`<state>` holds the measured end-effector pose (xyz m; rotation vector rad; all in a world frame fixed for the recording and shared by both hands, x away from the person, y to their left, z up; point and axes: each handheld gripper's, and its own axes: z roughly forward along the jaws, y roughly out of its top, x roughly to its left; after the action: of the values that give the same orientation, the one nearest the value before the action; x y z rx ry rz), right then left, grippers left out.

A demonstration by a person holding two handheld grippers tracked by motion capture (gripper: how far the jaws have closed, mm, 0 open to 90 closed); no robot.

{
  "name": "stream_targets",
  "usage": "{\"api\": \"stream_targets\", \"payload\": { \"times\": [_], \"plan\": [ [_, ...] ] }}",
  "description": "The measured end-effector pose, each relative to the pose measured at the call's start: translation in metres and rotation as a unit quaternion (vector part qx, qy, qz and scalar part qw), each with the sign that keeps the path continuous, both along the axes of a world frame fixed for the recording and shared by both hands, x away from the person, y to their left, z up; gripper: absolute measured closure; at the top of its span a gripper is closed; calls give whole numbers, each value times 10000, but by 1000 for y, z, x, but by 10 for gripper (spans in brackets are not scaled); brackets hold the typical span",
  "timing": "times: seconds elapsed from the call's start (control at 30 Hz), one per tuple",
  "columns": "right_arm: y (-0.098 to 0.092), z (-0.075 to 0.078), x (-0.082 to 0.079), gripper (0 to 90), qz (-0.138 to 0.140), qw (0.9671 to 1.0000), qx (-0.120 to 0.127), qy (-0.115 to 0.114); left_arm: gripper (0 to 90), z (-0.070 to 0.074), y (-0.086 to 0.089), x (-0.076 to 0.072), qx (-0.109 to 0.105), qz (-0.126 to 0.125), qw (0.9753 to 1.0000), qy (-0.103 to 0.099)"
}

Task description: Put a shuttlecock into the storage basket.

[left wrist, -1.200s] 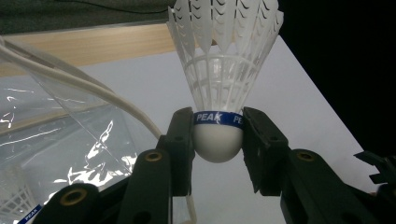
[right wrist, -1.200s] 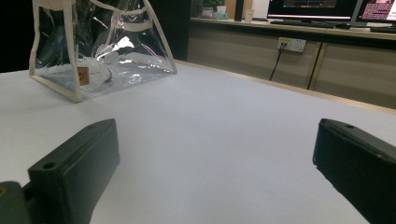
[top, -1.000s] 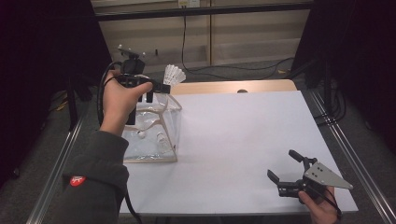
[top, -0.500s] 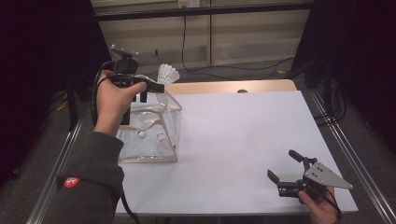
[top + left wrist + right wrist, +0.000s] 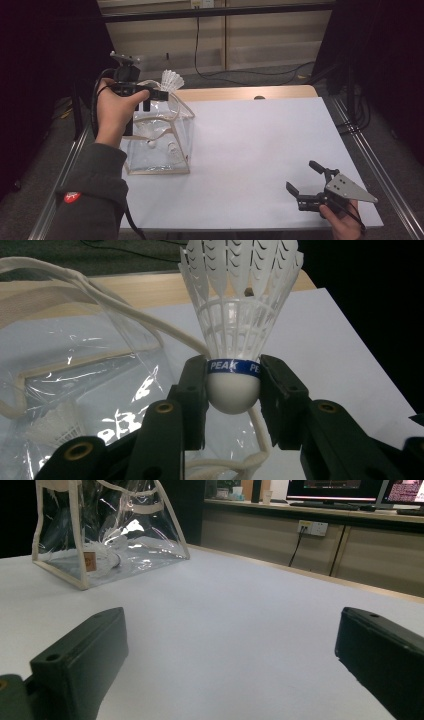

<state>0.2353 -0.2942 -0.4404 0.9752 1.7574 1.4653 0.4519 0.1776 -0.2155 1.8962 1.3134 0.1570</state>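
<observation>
left gripper (image 5: 233, 390) fingers clamped on shuttlecock (image 5: 235, 335) cork, skirt up, above clear bag (image 5: 159, 135), likely for dropping in. right gripper (image 5: 306, 183) fingers wide apart, empty, idle over bench (image 5: 260, 145).

A white bench (image 5: 260, 150) has a bare wood strip (image 5: 240, 93) along its twelve o'clock edge. Beyond it, a black cable (image 5: 197, 30) hangs down a beige wall. At one o'clock in the right gripper view, monitors (image 5: 345, 489) stand on a counter above a wall socket (image 5: 311, 528).

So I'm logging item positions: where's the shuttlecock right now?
The shuttlecock is clamped by its cork in the left gripper, held above the clear bag at the table's far left in the high view.
</observation>
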Motion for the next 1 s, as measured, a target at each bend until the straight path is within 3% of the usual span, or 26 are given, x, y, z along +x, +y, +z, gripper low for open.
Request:
{"api": "stream_targets", "payload": {
  "times": [1.0],
  "plan": [
    [0, 0, 0, 5, -3, 10000, -17, -11, 652, -1, 15, 1, 63, 141, 9999, -10]
  ]
}}
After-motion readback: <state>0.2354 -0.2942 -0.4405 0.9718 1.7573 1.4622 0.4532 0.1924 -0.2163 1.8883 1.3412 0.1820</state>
